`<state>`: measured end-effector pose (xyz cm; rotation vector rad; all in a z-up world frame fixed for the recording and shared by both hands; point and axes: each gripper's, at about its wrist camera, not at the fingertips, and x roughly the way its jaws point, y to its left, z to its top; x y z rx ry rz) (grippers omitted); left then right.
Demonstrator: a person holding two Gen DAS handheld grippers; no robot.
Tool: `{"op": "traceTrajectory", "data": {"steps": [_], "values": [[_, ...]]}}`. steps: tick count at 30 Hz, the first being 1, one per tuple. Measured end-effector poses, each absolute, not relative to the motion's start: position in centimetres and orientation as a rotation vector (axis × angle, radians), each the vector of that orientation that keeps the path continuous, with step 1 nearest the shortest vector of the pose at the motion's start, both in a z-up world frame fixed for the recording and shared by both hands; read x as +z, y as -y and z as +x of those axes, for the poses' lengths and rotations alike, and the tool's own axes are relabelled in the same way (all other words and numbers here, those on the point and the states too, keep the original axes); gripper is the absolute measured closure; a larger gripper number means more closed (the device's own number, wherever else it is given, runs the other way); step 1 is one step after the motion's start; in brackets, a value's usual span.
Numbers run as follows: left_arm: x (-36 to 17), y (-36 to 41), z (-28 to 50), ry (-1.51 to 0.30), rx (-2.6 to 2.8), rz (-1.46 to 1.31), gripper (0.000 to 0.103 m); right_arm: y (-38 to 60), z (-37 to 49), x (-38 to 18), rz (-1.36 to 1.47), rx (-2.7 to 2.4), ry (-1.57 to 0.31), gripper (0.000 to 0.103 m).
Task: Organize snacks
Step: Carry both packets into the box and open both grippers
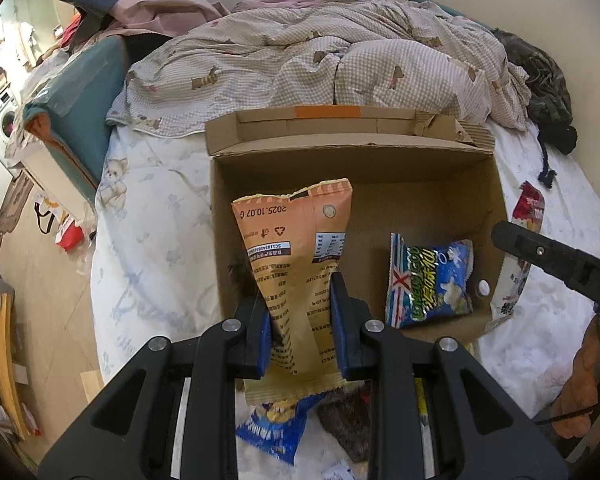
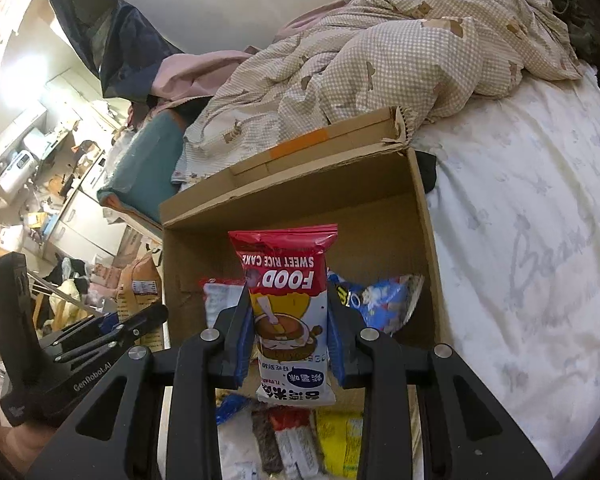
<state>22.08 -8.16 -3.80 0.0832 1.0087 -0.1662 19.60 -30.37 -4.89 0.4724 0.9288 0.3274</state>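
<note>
An open cardboard box [image 1: 356,168] lies on the bed with a blue and green snack packet [image 1: 428,280] on its floor. My left gripper [image 1: 295,292] is shut on an orange snack bag [image 1: 300,240], held upright over the box's near left part. My right gripper [image 2: 289,308] is shut on a red and white sweet rice cake packet [image 2: 287,280], at the near side of the box [image 2: 380,216]. In the left wrist view one of the right gripper's fingers [image 1: 540,248] reaches in by the box's right wall. The blue packet [image 2: 384,300] shows behind the rice cake.
Loose snacks lie on the sheet in front of the box: a blue packet [image 1: 271,428], a dark one [image 1: 348,420], a yellow one [image 2: 340,440]. A crumpled checked duvet [image 1: 320,64] lies behind the box. A teal cushion [image 1: 79,100] sits at the bed's left edge, above a cluttered floor.
</note>
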Motion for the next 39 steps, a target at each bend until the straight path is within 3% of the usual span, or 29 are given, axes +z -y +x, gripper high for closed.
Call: {"op": "traceTrajectory", "data": {"steps": [24, 26, 27, 30, 32, 34, 39], "values": [[-7.4, 7.6, 23.6, -1.033, -0.18, 0.026, 0.076, 29.3, 22.2, -7.8, 0.484, 0.297, -1.01, 0.068], [-7.3, 7.5, 23.6, -1.032, -0.182, 0.017, 0.061, 29.3, 22.1, -7.8, 0.486, 0.298, -1.013, 0.067], [-7.3, 7.5, 23.5, -1.028, -0.18, 0.008, 0.058, 29.3, 22.2, -7.8, 0.489, 0.299, -1.019, 0.061], [-7.1, 7.3, 23.4, -1.024, -0.179, -0.003, 0.046, 29.4, 22.0, -7.8, 0.508, 0.291, -1.015, 0.034], [-7.0, 7.2, 23.3, -1.02, -0.178, -0.012, 0.029, 29.5, 21.8, -7.5, 0.504, 0.281, -0.996, 0.029], [-6.7, 7.1, 23.1, -1.003, -0.172, -0.017, 0.02, 29.5, 21.8, -7.2, 0.496, 0.282, -0.984, 0.025], [-6.2, 6.6, 22.7, -0.983, -0.168, -0.035, 0.018, 29.3, 21.7, -7.0, 0.488, 0.292, -0.982, 0.024]]}}
